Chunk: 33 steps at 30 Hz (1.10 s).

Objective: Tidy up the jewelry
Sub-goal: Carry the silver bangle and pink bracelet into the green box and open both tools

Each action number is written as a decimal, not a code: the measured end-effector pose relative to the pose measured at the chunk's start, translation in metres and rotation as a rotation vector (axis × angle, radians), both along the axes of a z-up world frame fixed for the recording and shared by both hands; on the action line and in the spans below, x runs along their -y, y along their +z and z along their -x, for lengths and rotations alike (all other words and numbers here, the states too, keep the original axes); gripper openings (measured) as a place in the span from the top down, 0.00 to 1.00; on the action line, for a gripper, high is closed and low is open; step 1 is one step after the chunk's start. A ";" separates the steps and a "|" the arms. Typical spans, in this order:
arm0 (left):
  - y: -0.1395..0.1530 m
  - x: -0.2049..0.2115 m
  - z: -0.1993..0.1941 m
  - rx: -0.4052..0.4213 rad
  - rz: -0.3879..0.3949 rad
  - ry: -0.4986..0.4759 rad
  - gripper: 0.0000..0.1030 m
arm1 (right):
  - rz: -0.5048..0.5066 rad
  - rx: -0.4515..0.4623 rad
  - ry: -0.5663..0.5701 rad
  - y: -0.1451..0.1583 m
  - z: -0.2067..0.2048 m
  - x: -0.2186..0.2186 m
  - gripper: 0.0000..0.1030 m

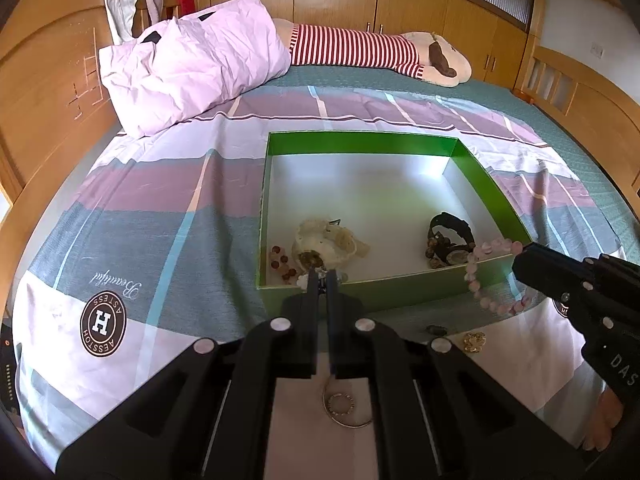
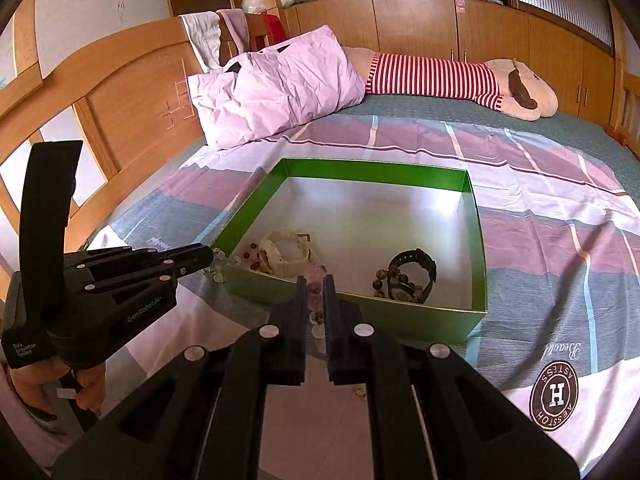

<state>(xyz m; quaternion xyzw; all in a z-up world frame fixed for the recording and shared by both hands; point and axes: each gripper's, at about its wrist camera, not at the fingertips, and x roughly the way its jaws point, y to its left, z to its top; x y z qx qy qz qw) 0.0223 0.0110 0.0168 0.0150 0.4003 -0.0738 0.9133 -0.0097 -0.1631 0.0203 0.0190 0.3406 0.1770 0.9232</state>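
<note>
A green box [image 1: 360, 142] with a white floor lies on the bed. In it are a cream bracelet heap [image 1: 324, 242], red beads [image 1: 280, 260], a black watch [image 1: 454, 226] and brown beads [image 1: 436, 250]. My left gripper [image 1: 322, 276] is over the box's near left corner, shut on a pale bead bracelet [image 2: 217, 269] that hangs from its tips. My right gripper [image 2: 316, 280] is over the near wall, shut on a pink bead bracelet [image 1: 490, 284] that dangles outside the box. On the sheet lie a silver hoop [image 1: 342, 404], a gold piece [image 1: 475, 340] and a small dark piece [image 1: 436, 330].
A pink pillow [image 1: 188, 64] and a striped plush toy [image 1: 380, 50] lie at the far side of the bed. A wooden headboard [image 1: 52, 80] runs along the left and cabinets [image 1: 420, 12] line the back wall. A person's hand [image 2: 90, 392] holds the left gripper.
</note>
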 end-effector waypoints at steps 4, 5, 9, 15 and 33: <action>0.004 -0.002 -0.007 0.017 -0.008 0.015 0.97 | -0.043 0.053 -0.010 0.012 -0.009 0.004 0.93; 0.006 -0.003 -0.012 0.020 -0.006 0.022 0.97 | -0.060 0.065 -0.014 0.015 -0.012 0.007 0.93; 0.017 -0.007 -0.029 0.029 0.022 0.040 0.97 | -0.082 0.082 -0.055 0.020 -0.027 0.018 0.93; 0.030 -0.004 -0.054 0.023 0.069 0.040 0.97 | -0.102 0.063 -0.089 0.019 -0.054 0.034 0.93; 0.012 0.010 -0.067 -0.048 0.021 -0.002 0.54 | -0.137 -0.090 -0.151 -0.005 -0.054 0.054 0.55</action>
